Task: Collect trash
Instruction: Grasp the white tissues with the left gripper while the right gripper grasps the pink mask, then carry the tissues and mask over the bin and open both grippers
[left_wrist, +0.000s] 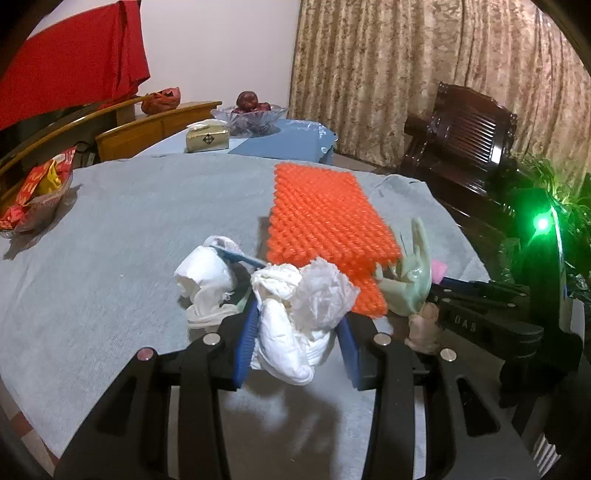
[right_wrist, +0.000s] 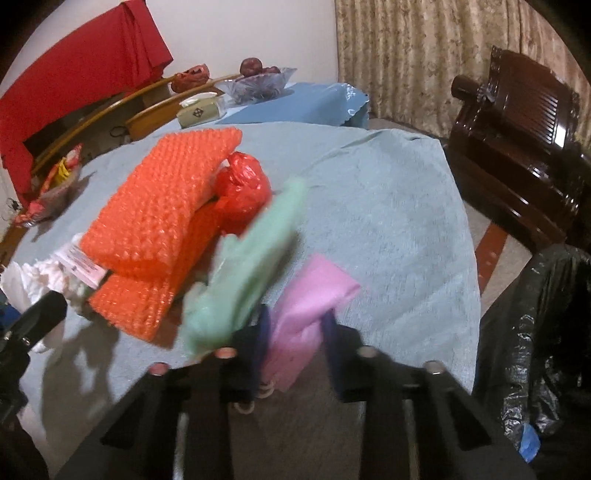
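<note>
A round table (left_wrist: 110, 221) under a grey cloth fills a curtained room, with a dark wooden chair (right_wrist: 517, 140) beside it and a black bin bag (right_wrist: 546, 332) at its near right edge. Collection looks only partly done: the left gripper (left_wrist: 295, 343) is clamped on a wad of white tissue (left_wrist: 295, 325) just in front of the orange bubble wrap (left_wrist: 325, 221), and the right gripper (right_wrist: 295, 350) is closed on a pink sheet (right_wrist: 303, 314) right of the wrap. More tissue (left_wrist: 207, 280), a green glove (left_wrist: 410, 277), a red bag (right_wrist: 240, 184) and the wrap itself remain on the table.
</note>
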